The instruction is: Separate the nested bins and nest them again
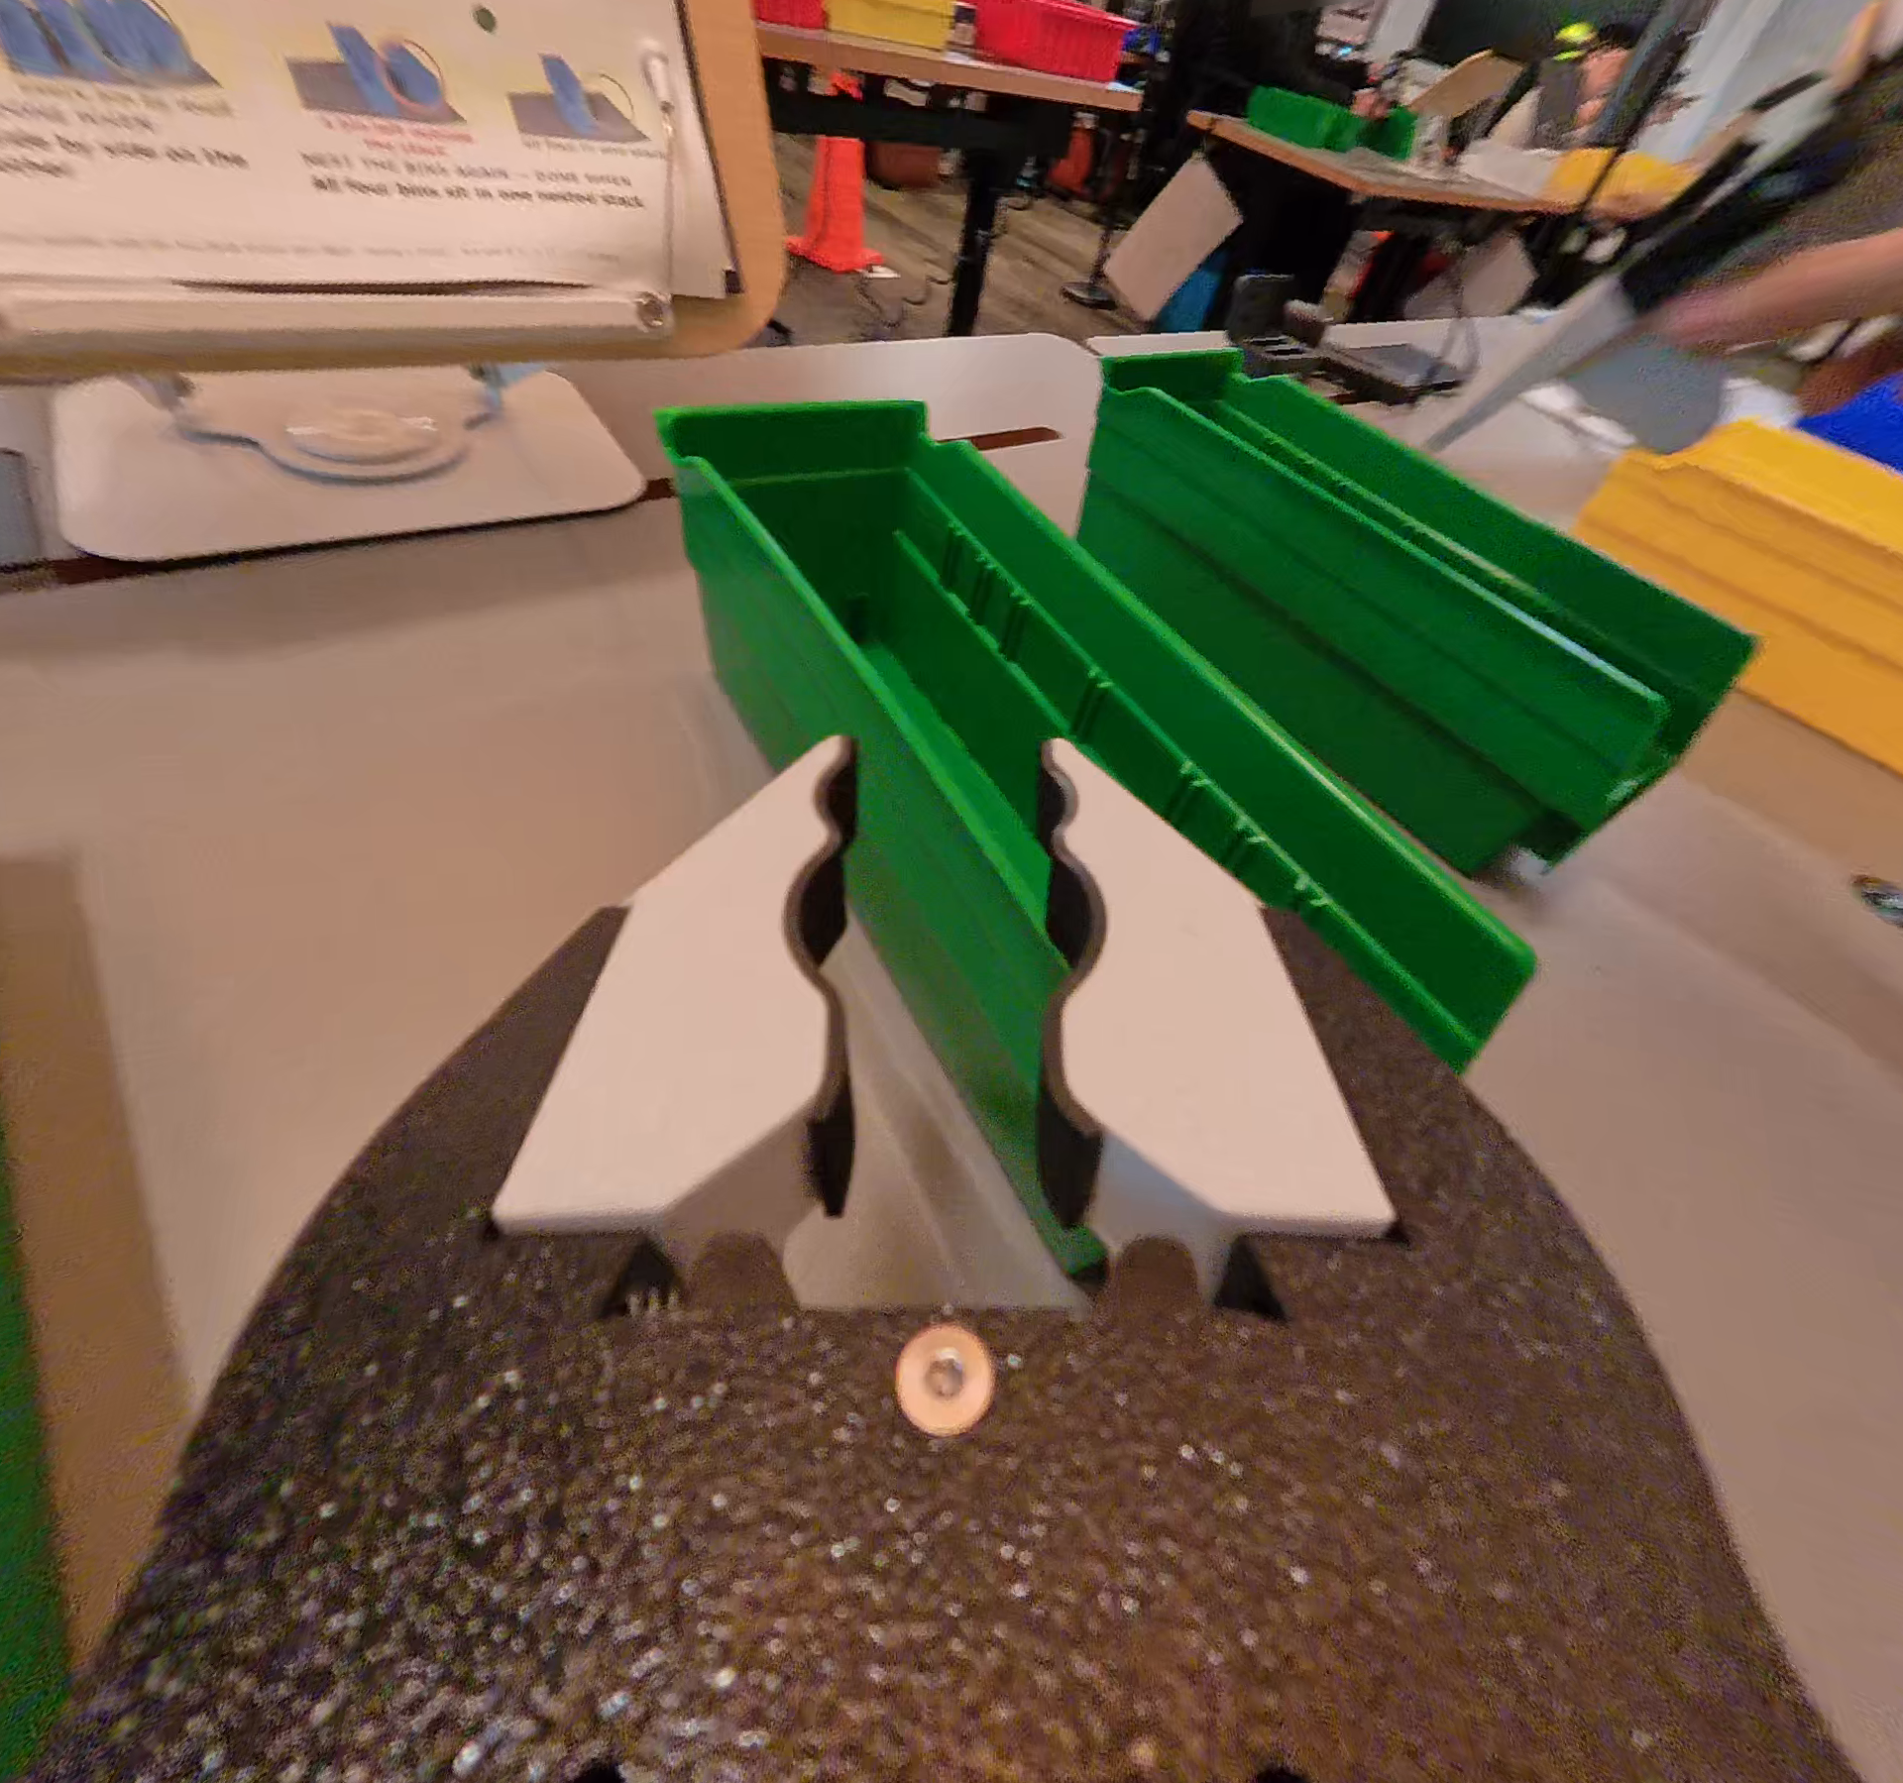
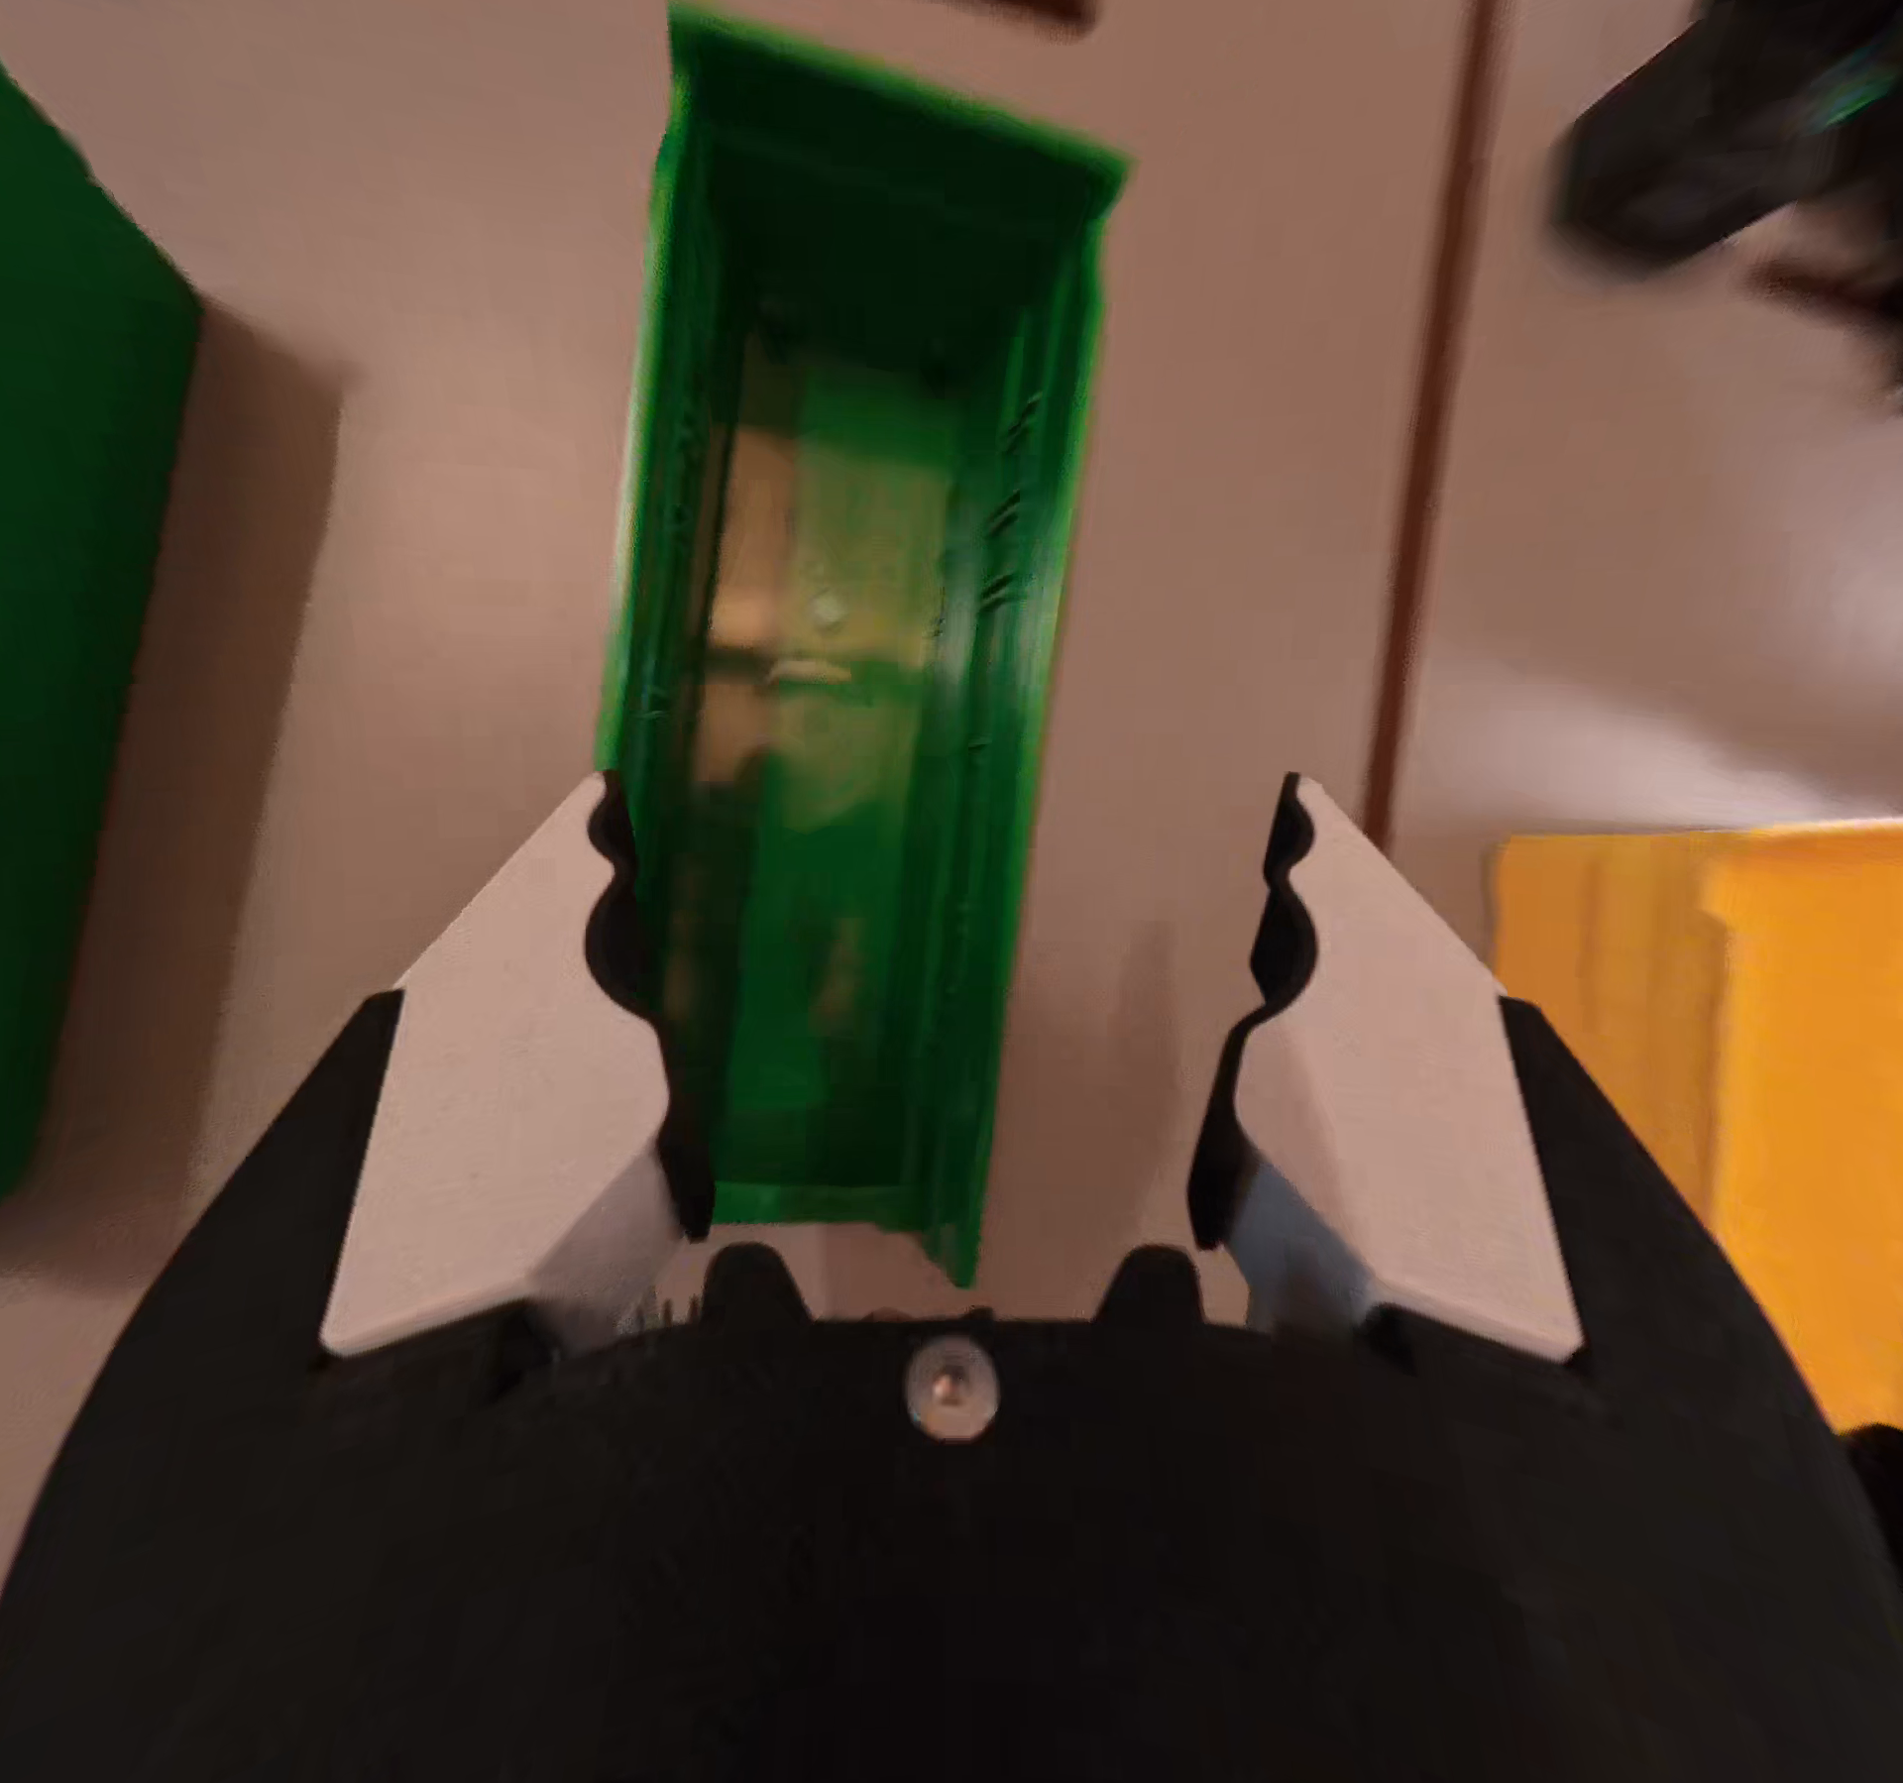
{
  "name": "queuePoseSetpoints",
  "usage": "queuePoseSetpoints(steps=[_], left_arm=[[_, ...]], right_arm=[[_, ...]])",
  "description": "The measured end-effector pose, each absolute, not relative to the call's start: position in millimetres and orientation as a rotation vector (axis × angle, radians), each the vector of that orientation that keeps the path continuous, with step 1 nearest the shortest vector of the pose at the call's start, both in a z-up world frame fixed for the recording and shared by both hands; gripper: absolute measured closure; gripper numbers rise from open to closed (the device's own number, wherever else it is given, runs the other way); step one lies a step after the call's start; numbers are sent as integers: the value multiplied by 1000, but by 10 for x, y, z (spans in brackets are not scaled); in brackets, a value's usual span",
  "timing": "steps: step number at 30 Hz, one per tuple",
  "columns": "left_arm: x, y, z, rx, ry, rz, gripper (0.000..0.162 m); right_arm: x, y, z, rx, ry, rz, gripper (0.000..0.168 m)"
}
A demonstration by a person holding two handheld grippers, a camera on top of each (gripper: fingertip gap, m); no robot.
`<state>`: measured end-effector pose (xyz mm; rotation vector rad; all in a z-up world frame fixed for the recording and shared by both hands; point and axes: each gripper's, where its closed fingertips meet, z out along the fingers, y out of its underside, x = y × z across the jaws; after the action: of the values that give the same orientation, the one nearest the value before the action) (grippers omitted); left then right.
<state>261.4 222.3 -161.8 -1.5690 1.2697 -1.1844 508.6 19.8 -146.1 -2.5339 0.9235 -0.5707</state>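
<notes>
Two green bins are seen in the left wrist view. One bin [image 1: 958,704] is held by the left gripper [image 1: 947,910]. Its jaws are closed on the bin's long left wall, with one finger [image 1: 711,1013] outside the wall and the other inside. This bin is tipped, and its open top can be looked into. Just to its right, a green stack [image 1: 1370,621] is seen on the table [image 1: 360,704]. More than one rim is seen in the stack, so some bins are nested there. The two are close together, but it cannot be told if they touch. A yellow pile [image 1: 1771,539] is seen farther right, by the edge of the picture. A board with paper sheets [image 1: 340,86] is propped up at the back left. Red and yellow bins are seen on a far table [image 1: 927,4]. A person's arm [image 1: 1792,292] is seen, blurred, at the far right.

In the right wrist view, the right gripper [image 2: 947,869] is pointed down over a green bin [image 2: 855,601]. Its jaws are wide apart, and nothing is held between them. The near end of the bin is seen between the fingers, close to the left one. It cannot be told whether they touch, because the picture is blurred. A green block [image 2: 82,601] is seen at the left edge. Yellow bins [image 2: 1699,1064] are seen at the right.
</notes>
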Motion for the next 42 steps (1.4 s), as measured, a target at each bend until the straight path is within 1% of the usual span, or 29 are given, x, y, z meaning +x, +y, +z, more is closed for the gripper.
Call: queuePoseSetpoints(steps=[1, 3, 5, 8, 10, 11, 13, 17, 21, 24, 27, 31, 37, 42], left_arm=[[2605, 2259, -1616, -1556, 1262, -1133, 121], [2588, 2288, -1594, -1509, 1272, -1047, 114], [2578, 2304, -1559, -1476, 1262, -994, 107], [2573, 2324, -1499, -1436, 1220, -966, 96], [2564, 2380, -1512, -1436, 1204, -918, 86], [2560, 2389, -1527, -1447, 1215, -904, 84], [2539, 2405, -1500, -1453, 1234, -891, 82], [2449, 2556, -1362, -1445, 1186, -856, 81], [2375, 2616, -1315, -1487, 1167, -871, 78], [2355, 2555, -1264, -1481, 1169, -888, 78], [2366, 2478, -1271, -1481, 1183, -875, 78], [2331, 2436, -1378, -1532, 1201, -818, 77], [2123, 2585, -1450, -1582, 1182, -738, 76], [1908, 2869, -1292, -1618, 1108, -709, 75]], right_arm=[[5083, 101, -1321, -2440, 881, -698, 50], [5009, -196, -1102, -2261, 799, -942, 59], [4897, -522, -984, -2070, 755, -1130, 60], [4677, -987, -1046, -1891, 721, -1294, 55], [4510, -1245, -1137, -1839, 682, -1382, 57], [4446, -1346, -1232, -1832, 699, -1377, 56], [4366, -1447, -1502, -1854, 775, -1254, 44], [4290, -1600, -1608, -1737, 847, -1166, 39], [4188, -1579, -1708, -1655, 871, -1062, 39], [4189, -1537, -1735, -1700, 822, -1044, 39], [4244, -1614, -1660, -1650, 860, -1053, 38], [4224, -1525, -1553, -1578, 861, -962, 43], [4176, -1334, -1581, -1579, 838, -871, 47], [4195, -1194, -1602, -1582, 828, -818, 48]])
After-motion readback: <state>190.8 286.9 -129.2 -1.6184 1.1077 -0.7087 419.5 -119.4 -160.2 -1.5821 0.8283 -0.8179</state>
